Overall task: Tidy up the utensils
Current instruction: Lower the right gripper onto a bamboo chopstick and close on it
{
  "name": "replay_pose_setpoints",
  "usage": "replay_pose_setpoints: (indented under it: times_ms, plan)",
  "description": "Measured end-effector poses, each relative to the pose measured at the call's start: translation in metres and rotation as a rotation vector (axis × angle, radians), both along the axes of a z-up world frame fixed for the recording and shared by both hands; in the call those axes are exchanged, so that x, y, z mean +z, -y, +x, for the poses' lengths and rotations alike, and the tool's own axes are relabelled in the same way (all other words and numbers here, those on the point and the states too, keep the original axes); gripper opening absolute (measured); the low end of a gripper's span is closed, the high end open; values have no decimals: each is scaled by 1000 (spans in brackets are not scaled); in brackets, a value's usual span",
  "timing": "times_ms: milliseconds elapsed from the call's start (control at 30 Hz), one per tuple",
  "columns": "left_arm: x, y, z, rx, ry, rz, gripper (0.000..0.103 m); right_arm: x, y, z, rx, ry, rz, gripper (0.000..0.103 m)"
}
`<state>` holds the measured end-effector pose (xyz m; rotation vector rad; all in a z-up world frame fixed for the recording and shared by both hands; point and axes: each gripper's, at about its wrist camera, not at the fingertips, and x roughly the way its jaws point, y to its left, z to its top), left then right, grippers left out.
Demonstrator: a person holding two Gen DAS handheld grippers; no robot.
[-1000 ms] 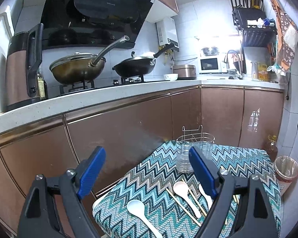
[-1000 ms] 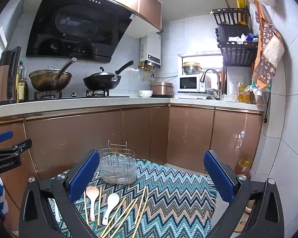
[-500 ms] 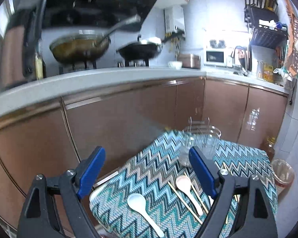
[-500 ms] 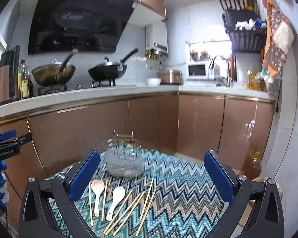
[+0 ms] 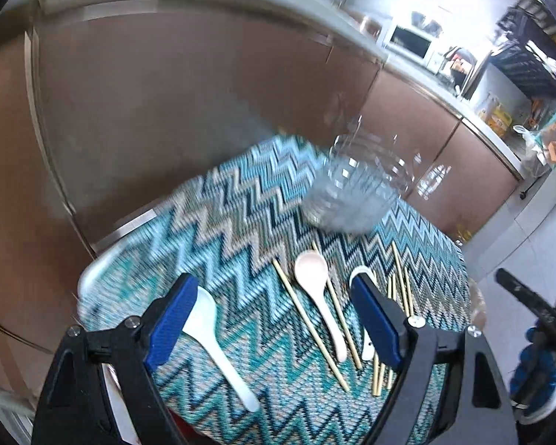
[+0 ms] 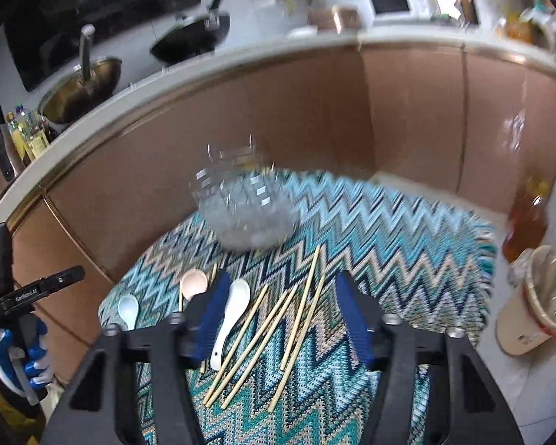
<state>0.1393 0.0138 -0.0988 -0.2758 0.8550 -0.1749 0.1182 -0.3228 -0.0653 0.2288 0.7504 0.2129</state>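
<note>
Both cameras had tipped downward over the last second: where the stove and wall had filled the views, the zigzag-patterned cloth (image 6: 370,230) on the bench now did, blurred by the motion. That reads as both hands dropping in toward the utensils to start sorting.

The right claw (image 6: 281,311) had been at its widest and was now closing, its blue pads at a middling gap. They framed the bundle of bamboo chopsticks (image 6: 278,330) lying fanned on the near part of the cloth, with a white spoon (image 6: 229,319) just at the left pad. From this view I could not tell whether the pads had reached cloth level or touched any stick; nothing looked pinched yet, so I judged it to be lining up on the chopsticks rather than holding them.

The left claw (image 5: 274,319) stood wide, as before, with nothing between its pads. A white spoon (image 5: 211,337) lay under its left pad, a pinkish spoon (image 5: 315,289) between the pads farther off, and another white spoon (image 5: 363,278) mostly hidden behind its right pad.

The wire utensil holder (image 6: 241,204) stood upright at the far side of the cloth, well apart from the loose pieces, and looked empty, though blur made that uncertain. In the right view the other gripper, held in a blue-and-white gloved hand (image 6: 22,356), showed at the far left.

All the utensils lay loose on the cloth, so the task was at its start.
</note>
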Motion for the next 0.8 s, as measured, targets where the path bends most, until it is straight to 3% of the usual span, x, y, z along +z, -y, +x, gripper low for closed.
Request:
replay_pose_setpoints:
  times_ms: [200,333,567,800]
  plan:
    - [-49,7,47,-15,-209,-109,58,-35,-6,57,80,-150,32,33]
    - [-76,13,71,-22,-313,-112,42,-54,-11,82,105,-213,25,29]
    - [-105,40,89,-77,-424,-94,29,-77,-10,109,126,-275,0,28]
    - [-127,56,108,-68,-511,-64,17,-94,-6,135,119,-347,-12,26]
